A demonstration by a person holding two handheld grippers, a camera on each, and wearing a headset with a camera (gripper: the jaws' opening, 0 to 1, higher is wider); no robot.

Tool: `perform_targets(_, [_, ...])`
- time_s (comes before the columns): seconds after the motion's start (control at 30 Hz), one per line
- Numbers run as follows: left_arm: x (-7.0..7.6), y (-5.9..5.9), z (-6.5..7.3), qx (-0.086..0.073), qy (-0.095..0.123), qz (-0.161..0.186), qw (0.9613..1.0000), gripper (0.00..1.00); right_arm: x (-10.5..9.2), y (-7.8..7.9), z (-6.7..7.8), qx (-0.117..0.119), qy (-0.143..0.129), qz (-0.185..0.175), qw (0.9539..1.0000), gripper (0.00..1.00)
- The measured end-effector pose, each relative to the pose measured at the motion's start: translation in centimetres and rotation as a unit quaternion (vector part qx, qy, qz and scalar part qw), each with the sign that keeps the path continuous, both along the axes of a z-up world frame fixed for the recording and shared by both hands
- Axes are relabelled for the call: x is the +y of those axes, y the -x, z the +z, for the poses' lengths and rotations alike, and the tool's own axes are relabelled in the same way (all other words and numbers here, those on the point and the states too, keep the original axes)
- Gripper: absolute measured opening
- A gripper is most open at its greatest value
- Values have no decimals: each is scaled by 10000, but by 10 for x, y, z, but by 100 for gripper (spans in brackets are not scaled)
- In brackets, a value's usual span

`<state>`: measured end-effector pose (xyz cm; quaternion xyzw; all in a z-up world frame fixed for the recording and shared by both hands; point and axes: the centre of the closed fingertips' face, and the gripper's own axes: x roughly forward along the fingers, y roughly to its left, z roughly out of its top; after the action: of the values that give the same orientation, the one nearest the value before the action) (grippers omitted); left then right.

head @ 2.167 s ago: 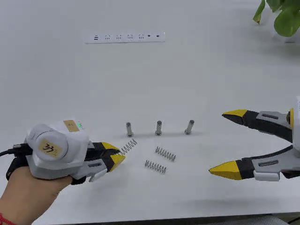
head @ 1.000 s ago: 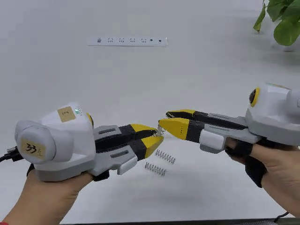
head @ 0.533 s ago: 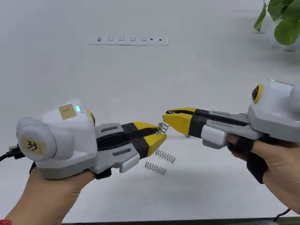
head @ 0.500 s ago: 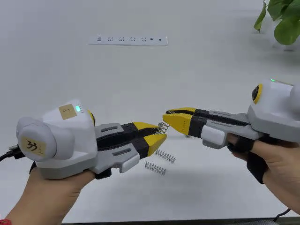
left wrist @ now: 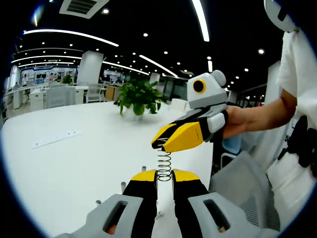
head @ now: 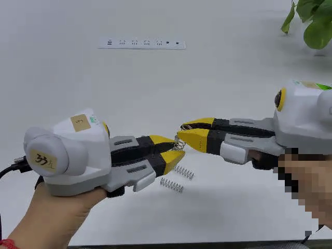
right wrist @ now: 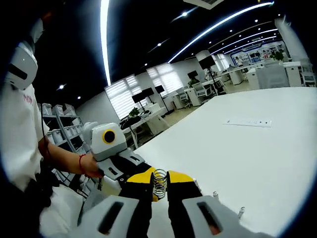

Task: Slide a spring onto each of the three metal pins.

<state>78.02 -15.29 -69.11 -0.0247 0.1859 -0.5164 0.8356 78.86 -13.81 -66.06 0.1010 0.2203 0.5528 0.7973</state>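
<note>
My left gripper and right gripper meet tip to tip above the white table. Between them is one small metal spring. In the left gripper view the spring stands up out of my left gripper, which is shut on its lower end, while the right gripper pinches its top. The right gripper view shows the spring end-on between that gripper's shut jaws. Two more springs lie on the table below. Three upright pins stand beyond.
A white power strip lies at the far side of the table. Green plant leaves hang in at the far right corner. The person's hands hold both grippers, and a cable trails from the left one.
The left gripper lifted one spring off the table. The right gripper swung in from the right, shut, and now grips the spring's other end. Over the last half second it sank slightly.
</note>
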Motion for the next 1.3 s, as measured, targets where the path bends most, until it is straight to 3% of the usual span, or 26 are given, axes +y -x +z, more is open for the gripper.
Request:
perform_targets(0.27, [-1, 0, -3, -82, -144, -37, 9999, 17, 4, 3, 0, -254, 292, 222, 9990, 11])
perform_targets(0.53, [-3, 2, -8, -95, -269, -139, 9995, 15, 3, 1, 1, -417, 422, 301, 9978, 11])
perform_targets(1.3, [-7, 1, -4, -46, -198, -167, 9997, 12, 1, 1, 3, -642, 549, 419, 9955, 11])
